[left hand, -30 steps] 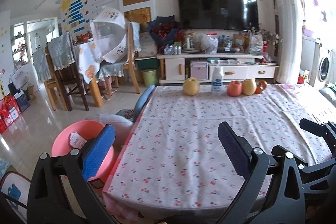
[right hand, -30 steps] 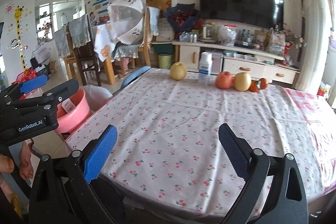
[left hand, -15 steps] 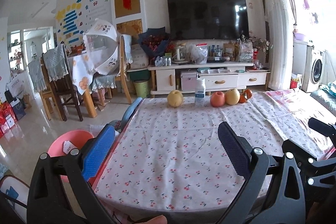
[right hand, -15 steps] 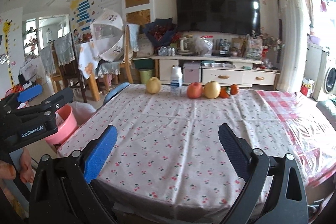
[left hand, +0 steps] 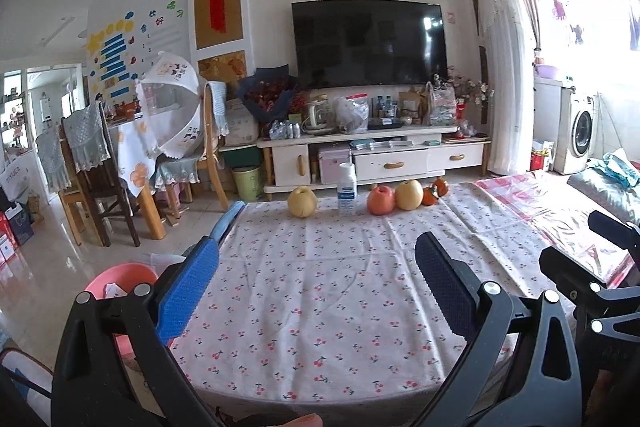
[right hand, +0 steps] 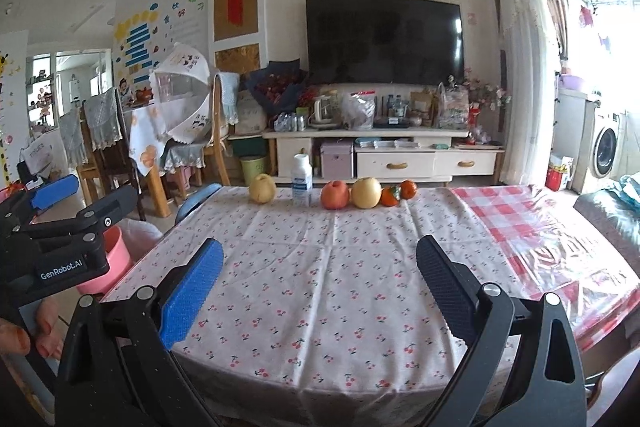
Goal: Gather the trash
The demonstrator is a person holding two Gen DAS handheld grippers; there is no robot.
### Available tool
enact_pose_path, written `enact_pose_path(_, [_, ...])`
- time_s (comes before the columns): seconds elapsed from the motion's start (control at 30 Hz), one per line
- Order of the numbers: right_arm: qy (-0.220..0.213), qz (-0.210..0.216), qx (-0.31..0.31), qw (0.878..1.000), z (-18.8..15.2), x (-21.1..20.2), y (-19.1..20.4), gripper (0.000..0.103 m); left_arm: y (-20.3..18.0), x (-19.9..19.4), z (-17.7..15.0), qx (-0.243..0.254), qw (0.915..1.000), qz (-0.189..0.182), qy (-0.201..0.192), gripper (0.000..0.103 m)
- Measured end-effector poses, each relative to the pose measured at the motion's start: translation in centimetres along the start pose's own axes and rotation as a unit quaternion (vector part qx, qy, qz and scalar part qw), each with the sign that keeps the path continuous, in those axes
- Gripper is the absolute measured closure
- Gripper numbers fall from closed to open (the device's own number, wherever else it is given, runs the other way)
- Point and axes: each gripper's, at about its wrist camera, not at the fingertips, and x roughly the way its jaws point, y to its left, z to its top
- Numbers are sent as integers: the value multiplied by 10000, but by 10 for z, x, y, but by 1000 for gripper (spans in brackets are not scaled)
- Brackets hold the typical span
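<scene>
Left tool (left hand: 316, 287): both fingers spread wide, nothing between the pads, held level above the near edge of the counter (left hand: 320, 307). One pad is blue (left hand: 188, 291), the other dark (left hand: 444, 287). Right tool (right hand: 320, 291): likewise spread wide and empty, level above the counter's near edge, with one blue and one dark pad. In the right wrist view the left tool appears at the counter's left side, gripped by a hand (right hand: 24, 331) whose fingertips show below its body.
</scene>
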Motion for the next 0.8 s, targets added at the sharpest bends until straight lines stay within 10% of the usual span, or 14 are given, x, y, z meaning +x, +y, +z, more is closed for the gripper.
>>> enact_pose_path(0.8, [-346, -693, 134, 9969, -2, -29, -31, 6, -23, -16, 2, 174, 9992, -351, 9, 4])
